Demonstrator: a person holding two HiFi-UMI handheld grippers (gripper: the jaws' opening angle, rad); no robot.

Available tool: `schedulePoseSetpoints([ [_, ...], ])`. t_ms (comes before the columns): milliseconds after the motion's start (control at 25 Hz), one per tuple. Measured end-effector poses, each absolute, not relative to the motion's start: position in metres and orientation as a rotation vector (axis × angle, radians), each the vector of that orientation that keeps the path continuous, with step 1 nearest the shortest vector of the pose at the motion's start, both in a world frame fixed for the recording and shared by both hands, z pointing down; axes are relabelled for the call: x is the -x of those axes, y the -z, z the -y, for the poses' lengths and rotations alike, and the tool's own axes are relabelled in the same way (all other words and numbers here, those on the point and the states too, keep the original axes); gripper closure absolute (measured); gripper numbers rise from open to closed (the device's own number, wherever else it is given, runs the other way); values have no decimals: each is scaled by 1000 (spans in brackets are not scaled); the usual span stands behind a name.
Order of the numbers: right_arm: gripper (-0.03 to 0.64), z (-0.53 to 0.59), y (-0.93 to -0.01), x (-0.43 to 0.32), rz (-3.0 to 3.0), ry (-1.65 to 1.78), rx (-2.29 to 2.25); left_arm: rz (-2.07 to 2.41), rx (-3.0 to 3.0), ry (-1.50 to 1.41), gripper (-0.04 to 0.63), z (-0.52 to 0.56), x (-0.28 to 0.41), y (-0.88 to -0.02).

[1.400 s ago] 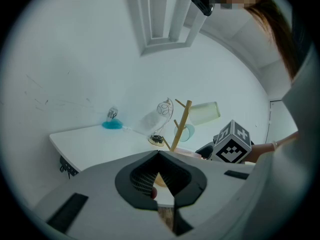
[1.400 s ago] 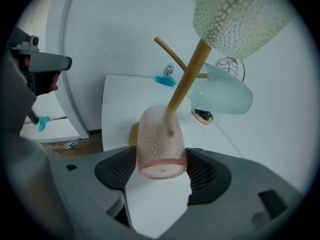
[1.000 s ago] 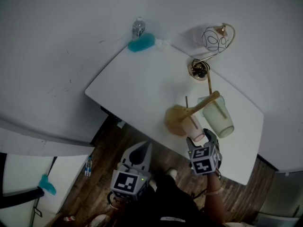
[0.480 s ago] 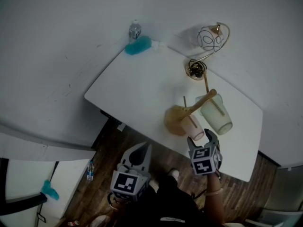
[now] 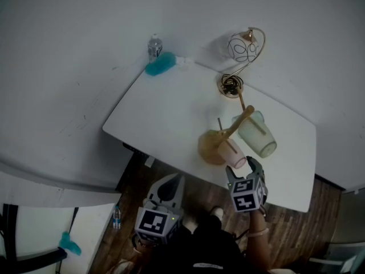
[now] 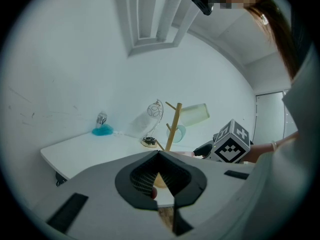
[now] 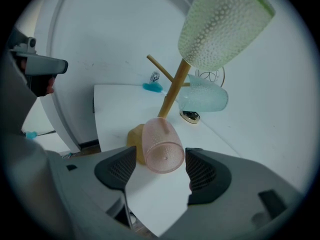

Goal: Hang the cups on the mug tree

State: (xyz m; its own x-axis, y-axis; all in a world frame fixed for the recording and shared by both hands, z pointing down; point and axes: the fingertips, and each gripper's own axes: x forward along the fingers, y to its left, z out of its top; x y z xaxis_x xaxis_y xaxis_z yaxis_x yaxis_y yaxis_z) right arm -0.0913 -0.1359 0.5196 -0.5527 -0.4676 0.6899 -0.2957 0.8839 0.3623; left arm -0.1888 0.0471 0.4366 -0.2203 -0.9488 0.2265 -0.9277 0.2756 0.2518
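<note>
Pink cup (image 7: 161, 146) tilted, low on mug tree (image 7: 173, 90), near its base. Green cup (image 7: 222, 24) on tree top, blue cup (image 7: 202, 98) beside trunk. Right gripper (image 7: 156, 170) jaws apart, flanking pink cup. Left gripper (image 6: 159, 156) jaws together, empty, well apart from tree.

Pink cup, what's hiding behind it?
Behind the pink cup you see the mug tree's tan base and slanted stem. Whatever holds it up is covered by the cup.

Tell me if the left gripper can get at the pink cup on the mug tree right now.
Probably not easily. The right gripper has open jaws flanking the pink cup, blocking its near side, while the left gripper, jaws shut, hangs over the floor short of the table.
</note>
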Motion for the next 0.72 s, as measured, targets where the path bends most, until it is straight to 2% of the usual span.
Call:
schedulePoseSetpoints([
  [720, 341, 112, -492, 78, 2257, 223, -747, 2133, -1927, 42, 595, -50, 175, -416],
])
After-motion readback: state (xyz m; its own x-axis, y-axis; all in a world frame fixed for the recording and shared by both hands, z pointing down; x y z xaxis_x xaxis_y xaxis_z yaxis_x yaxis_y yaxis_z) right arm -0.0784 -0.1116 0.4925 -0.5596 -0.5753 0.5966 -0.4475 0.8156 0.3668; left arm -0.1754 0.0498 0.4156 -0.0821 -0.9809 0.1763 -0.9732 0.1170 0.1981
